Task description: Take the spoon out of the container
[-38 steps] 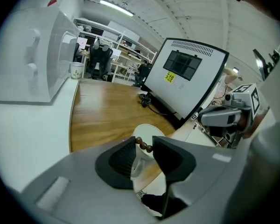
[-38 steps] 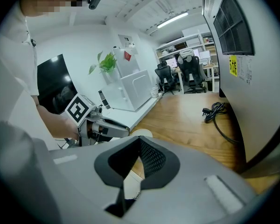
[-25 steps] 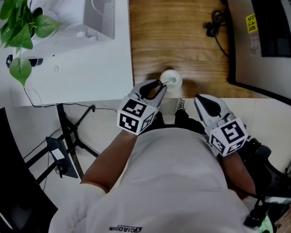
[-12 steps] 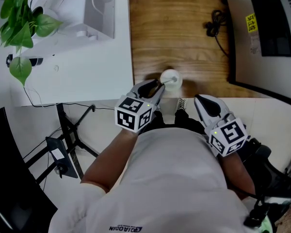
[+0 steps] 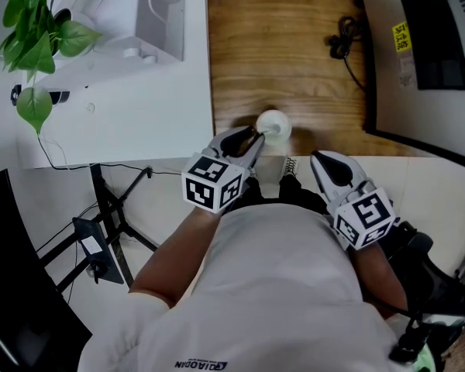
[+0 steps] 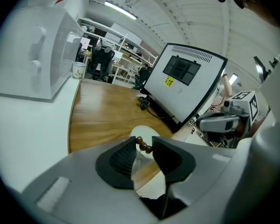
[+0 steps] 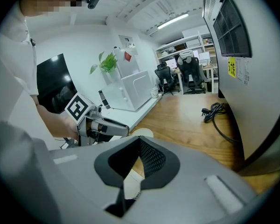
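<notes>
A small white container (image 5: 273, 122) stands at the near edge of the wooden table (image 5: 294, 53). The spoon's brown beaded handle (image 6: 144, 145) sticks out of the container (image 6: 143, 130). My left gripper (image 5: 257, 136) reaches up to the container from below. In the left gripper view the handle lies in the narrow gap between the fingertips of my left gripper (image 6: 143, 143). Its jaws have just been closing a little, and I see no firm pinch. My right gripper (image 5: 319, 160) hangs off the table's edge, right of the container, shut and empty (image 7: 140, 140).
A large dark monitor (image 5: 426, 60) leans at the table's right, with a black cable (image 5: 342, 41) beside it. A white appliance (image 5: 132, 14) and a green plant (image 5: 35, 45) sit on the white desk at the left. The person's torso fills the foreground.
My left gripper has rolled slightly about its own axis, so its marker cube faces differently. Both hands have stayed in place.
</notes>
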`<move>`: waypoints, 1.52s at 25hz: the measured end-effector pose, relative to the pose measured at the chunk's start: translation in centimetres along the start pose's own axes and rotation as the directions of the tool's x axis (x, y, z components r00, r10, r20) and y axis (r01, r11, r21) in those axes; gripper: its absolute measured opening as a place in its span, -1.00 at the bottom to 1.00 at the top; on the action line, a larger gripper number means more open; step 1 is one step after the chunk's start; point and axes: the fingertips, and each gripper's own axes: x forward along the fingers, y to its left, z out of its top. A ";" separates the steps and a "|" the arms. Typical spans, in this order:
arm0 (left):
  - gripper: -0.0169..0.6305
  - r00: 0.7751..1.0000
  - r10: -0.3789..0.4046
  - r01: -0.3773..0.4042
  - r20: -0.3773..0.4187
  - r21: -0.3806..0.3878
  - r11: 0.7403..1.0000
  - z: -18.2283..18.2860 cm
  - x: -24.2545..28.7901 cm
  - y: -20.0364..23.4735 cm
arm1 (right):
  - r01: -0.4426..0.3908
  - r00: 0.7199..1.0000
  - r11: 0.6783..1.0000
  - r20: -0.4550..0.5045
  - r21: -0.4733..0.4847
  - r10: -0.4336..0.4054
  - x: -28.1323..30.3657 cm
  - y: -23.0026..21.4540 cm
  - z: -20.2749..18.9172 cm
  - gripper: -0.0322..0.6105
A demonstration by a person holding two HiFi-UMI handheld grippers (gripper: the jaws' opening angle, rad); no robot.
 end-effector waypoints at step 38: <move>-0.62 0.965 -0.189 0.152 0.182 0.197 0.969 5.0 -10.3 -3.3 | 0.164 0.977 0.986 0.146 -0.039 -0.157 -1.2 6.3 3.4 -0.88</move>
